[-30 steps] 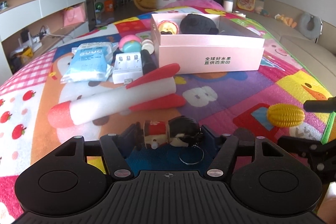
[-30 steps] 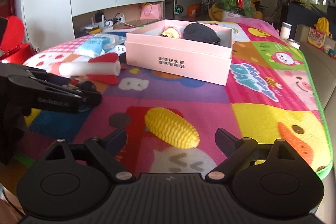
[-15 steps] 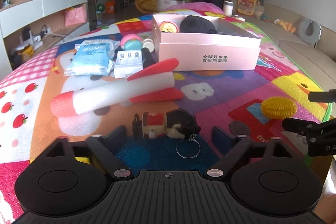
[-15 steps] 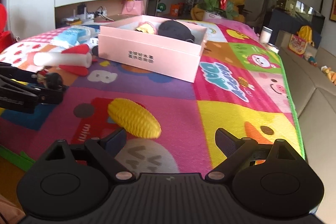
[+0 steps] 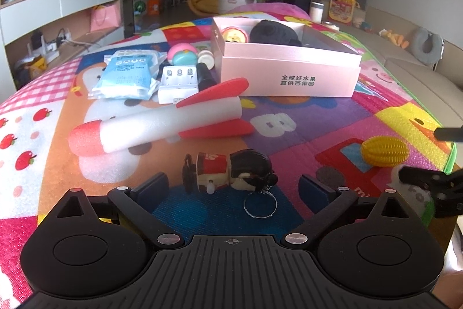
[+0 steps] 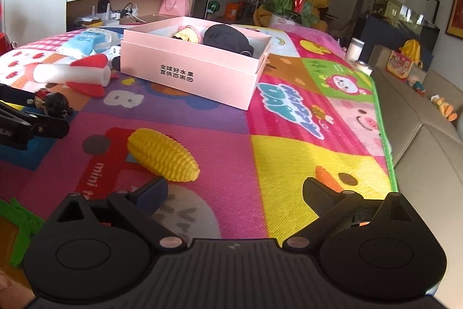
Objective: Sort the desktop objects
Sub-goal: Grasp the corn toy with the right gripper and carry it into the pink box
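Observation:
A small doll keychain [image 5: 231, 173] in a red coat lies on the colourful mat just beyond my open, empty left gripper [image 5: 233, 186]; it also shows in the right wrist view [image 6: 53, 103]. A yellow toy corn [image 6: 162, 155] lies just ahead and left of my open, empty right gripper [image 6: 235, 194]; it shows in the left wrist view [image 5: 384, 150] too. A pink box [image 5: 289, 74] at the back holds a black cap [image 5: 273, 32] and a round toy [image 5: 233, 34]. A foam rocket [image 5: 162, 122] lies in front of the box.
Left of the box lie a blue tissue pack [image 5: 127, 74], a white charger [image 5: 178, 83], a pink-and-teal ball [image 5: 182, 57] and a black cylinder [image 5: 205, 76]. The mat's green edge [image 6: 387, 135] borders a beige sofa [image 6: 428, 152] on the right.
My left gripper has pulled back from the doll keychain, which now lies free on the mat. My right gripper has swung right, so the corn sits further left in its view.

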